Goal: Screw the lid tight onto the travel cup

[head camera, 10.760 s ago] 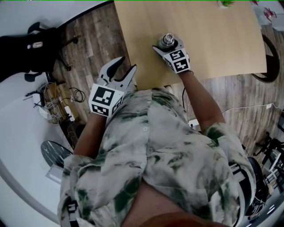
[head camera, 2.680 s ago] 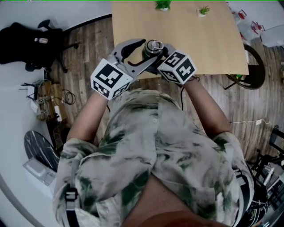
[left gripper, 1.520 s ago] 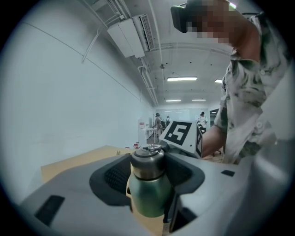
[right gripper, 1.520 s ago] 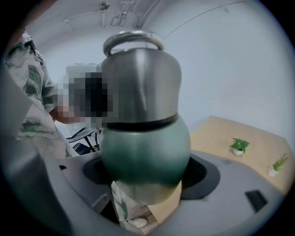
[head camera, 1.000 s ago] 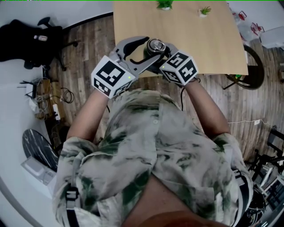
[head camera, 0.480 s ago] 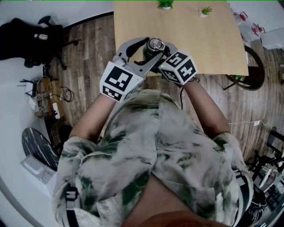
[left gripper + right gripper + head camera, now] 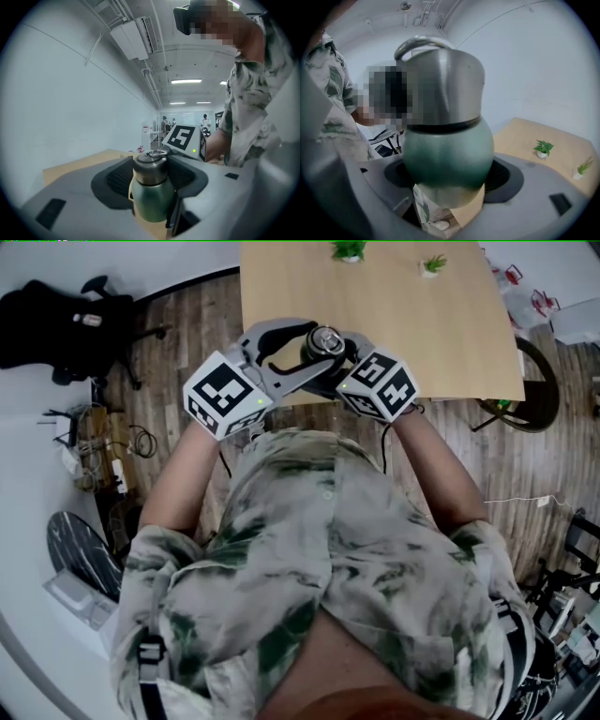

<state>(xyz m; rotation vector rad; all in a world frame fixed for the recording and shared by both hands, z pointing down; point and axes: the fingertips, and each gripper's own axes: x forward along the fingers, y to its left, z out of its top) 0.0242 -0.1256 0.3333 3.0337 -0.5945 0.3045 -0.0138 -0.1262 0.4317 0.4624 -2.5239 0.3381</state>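
Observation:
A green travel cup (image 7: 447, 150) with a steel lid (image 7: 440, 84) is held up over the near edge of the wooden table (image 7: 422, 324). My right gripper (image 7: 447, 173) is shut on the cup's green body, one jaw on each side. In the head view the right gripper (image 7: 339, 354) sits under its marker cube, right of the lid (image 7: 326, 339). My left gripper (image 7: 317, 345) reaches in from the left, its jaws flanking the lid. In the left gripper view the lid (image 7: 150, 168) and the cup's shoulder (image 7: 151, 201) stand between the left gripper's (image 7: 151, 180) pads.
Two small potted plants (image 7: 347, 249) (image 7: 431, 261) stand at the table's far side, also seen as plants (image 7: 543, 149) in the right gripper view. A black office chair (image 7: 66, 329) and cables (image 7: 94, 437) lie on the wood floor at left.
The left gripper's marker cube has swung left and up since half a second ago, turning about the lid. The right gripper and the cup have stayed in place.

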